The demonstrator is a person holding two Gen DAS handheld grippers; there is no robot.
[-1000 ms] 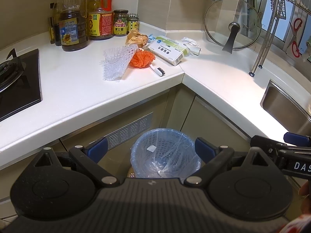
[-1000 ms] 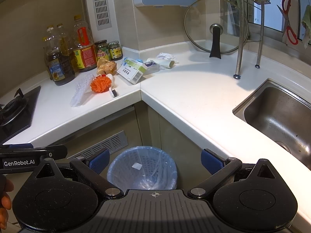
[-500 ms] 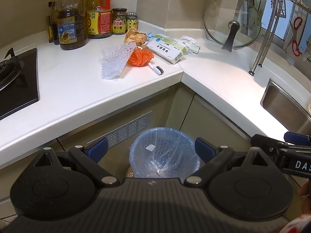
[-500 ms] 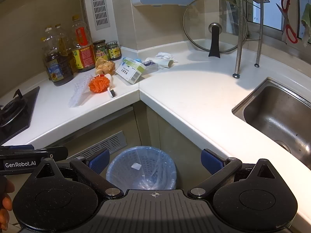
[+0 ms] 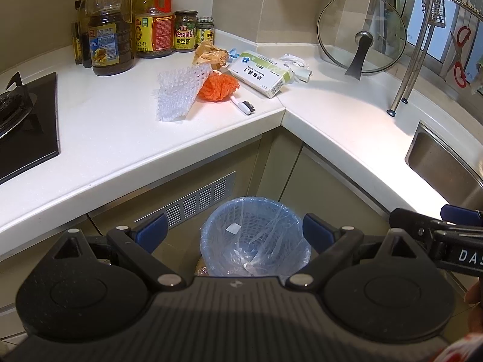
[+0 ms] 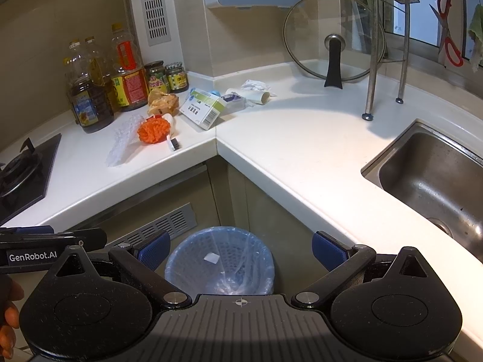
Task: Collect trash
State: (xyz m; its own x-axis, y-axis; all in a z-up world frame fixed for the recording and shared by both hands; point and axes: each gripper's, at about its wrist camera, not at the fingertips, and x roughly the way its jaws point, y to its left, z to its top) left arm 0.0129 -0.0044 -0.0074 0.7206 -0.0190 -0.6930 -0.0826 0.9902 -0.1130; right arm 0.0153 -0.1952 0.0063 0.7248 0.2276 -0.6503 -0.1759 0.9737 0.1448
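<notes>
Trash lies at the counter's inner corner: a bubble wrap sheet (image 5: 178, 92) (image 6: 123, 138), an orange mesh ball (image 5: 218, 86) (image 6: 153, 129), a toothbrush (image 5: 243, 105) (image 6: 172, 141), a crumpled brown wrapper (image 5: 208, 55) (image 6: 161, 101), a white-green medicine box (image 5: 261, 74) (image 6: 203, 111), a paper roll (image 6: 256, 96) and crumpled white paper (image 5: 291, 60) (image 6: 255, 84). A blue bin with a clear liner (image 5: 253, 238) (image 6: 220, 259) stands on the floor below. My left gripper (image 5: 234, 230) and right gripper (image 6: 240, 246) are both open and empty, held above the bin.
Oil bottles and jars (image 5: 132, 21) (image 6: 120, 78) stand at the back wall. A gas hob (image 5: 21, 120) (image 6: 24, 169) is at left, a steel sink (image 6: 434, 175) (image 5: 443, 163) at right. A glass lid (image 5: 362, 34) (image 6: 333, 39) and rack legs (image 6: 371, 87) stand on the counter (image 5: 332, 114).
Both grippers have drifted back slightly from the counter; the trash looks a little farther away. Nothing was taken hold of or let go.
</notes>
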